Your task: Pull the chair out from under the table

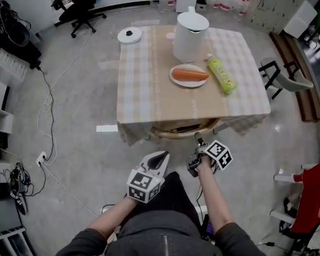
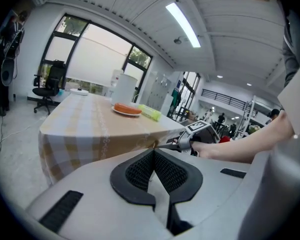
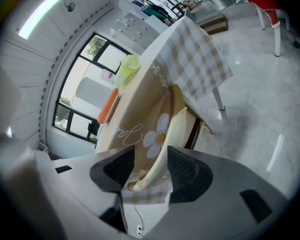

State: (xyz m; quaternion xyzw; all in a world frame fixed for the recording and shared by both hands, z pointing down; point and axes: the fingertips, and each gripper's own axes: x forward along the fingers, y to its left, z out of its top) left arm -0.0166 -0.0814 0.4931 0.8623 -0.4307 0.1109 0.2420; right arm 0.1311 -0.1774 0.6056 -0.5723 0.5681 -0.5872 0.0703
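Note:
The chair's cream curved backrest (image 1: 185,130) pokes out from under the checked tablecloth of the table (image 1: 149,97), at its near edge. My right gripper (image 1: 198,141) is at that backrest. In the right gripper view its jaws (image 3: 150,166) stand open with the backrest rail (image 3: 171,121) running between the pads, a gap showing on the left side. My left gripper (image 1: 162,157) hovers lower left of the chair, short of the table, shut on nothing (image 2: 154,156). The left gripper view also shows the right gripper (image 2: 176,145) reaching under the cloth edge.
On the table stand a white appliance (image 1: 190,36), a plate with an orange sausage (image 1: 189,75), a green packet (image 1: 222,74) and a white lid (image 1: 129,35). A grey chair (image 1: 288,80) and a red chair (image 1: 309,193) stand at right. Cables (image 1: 45,116) lie on the floor at left.

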